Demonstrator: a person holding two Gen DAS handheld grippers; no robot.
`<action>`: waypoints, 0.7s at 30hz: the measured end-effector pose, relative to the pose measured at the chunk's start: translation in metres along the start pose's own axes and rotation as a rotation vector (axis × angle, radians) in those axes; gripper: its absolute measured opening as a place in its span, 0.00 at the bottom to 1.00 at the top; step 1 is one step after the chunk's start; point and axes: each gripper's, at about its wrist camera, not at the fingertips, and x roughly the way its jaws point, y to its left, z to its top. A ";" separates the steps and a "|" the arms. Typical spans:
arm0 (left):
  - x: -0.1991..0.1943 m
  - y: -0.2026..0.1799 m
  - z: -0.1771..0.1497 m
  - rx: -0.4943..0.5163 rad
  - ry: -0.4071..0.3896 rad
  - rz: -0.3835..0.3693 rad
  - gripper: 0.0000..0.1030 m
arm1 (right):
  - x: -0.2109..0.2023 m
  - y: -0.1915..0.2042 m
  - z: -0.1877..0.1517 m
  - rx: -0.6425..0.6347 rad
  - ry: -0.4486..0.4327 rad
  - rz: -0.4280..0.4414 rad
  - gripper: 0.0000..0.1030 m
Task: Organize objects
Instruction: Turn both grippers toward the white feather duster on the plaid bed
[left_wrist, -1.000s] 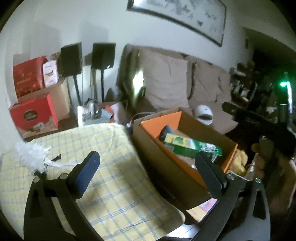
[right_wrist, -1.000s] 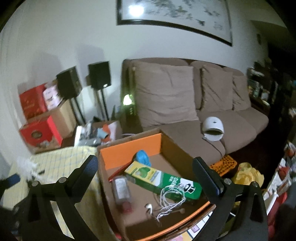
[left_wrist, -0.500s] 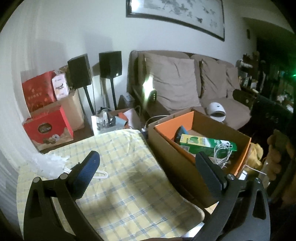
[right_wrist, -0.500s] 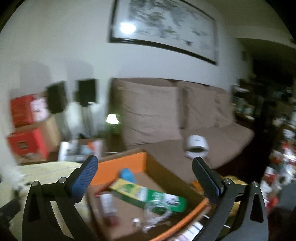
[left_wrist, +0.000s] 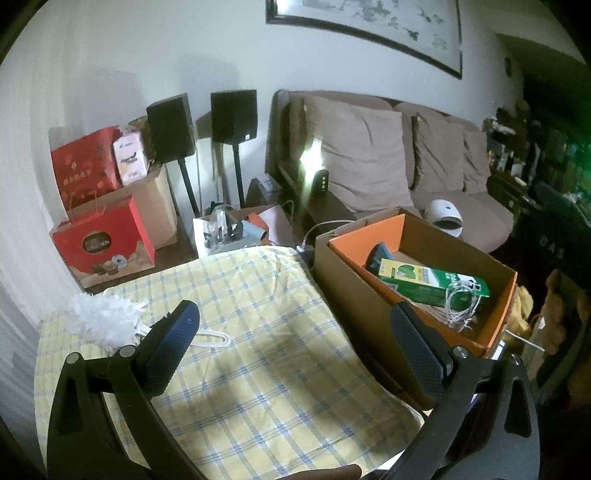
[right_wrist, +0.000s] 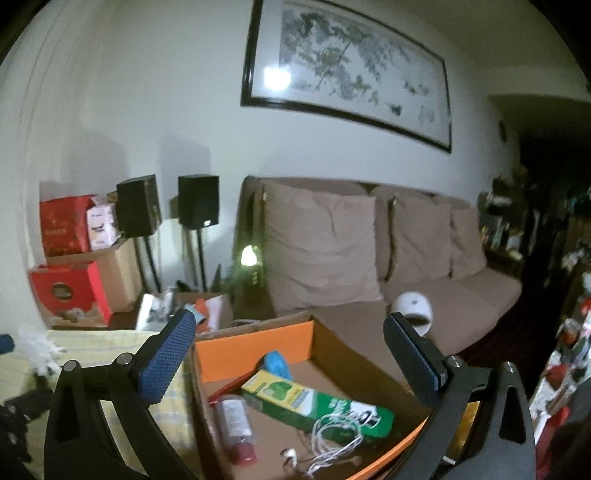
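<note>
Currently | white feather duster (left_wrist: 103, 317) seen lying up-left of spread, empty left claw (left_wrist: 295, 339) | right claw (right_wrist: 291, 354) spread, empty, farther, above orange-lined cardboard box (right_wrist: 255, 345)

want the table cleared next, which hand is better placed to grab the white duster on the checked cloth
Left. The left gripper is open over the checked cloth, with the duster just off its left finger. The right gripper is open over the box; from there the duster sits far off to the left.

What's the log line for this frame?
left tool: open, empty | right tool: open, empty | white feather duster: on checked cloth | orange-lined cardboard box: filled
</note>
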 end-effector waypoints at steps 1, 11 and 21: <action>0.001 0.002 -0.001 -0.001 0.000 0.004 1.00 | 0.002 0.000 -0.001 -0.007 0.001 0.003 1.00; 0.014 0.046 -0.007 -0.062 0.000 0.095 1.00 | 0.002 0.034 -0.009 -0.027 -0.003 0.133 1.00; -0.001 0.132 -0.003 -0.237 -0.061 0.145 0.98 | 0.017 0.079 -0.022 -0.080 0.096 0.162 1.00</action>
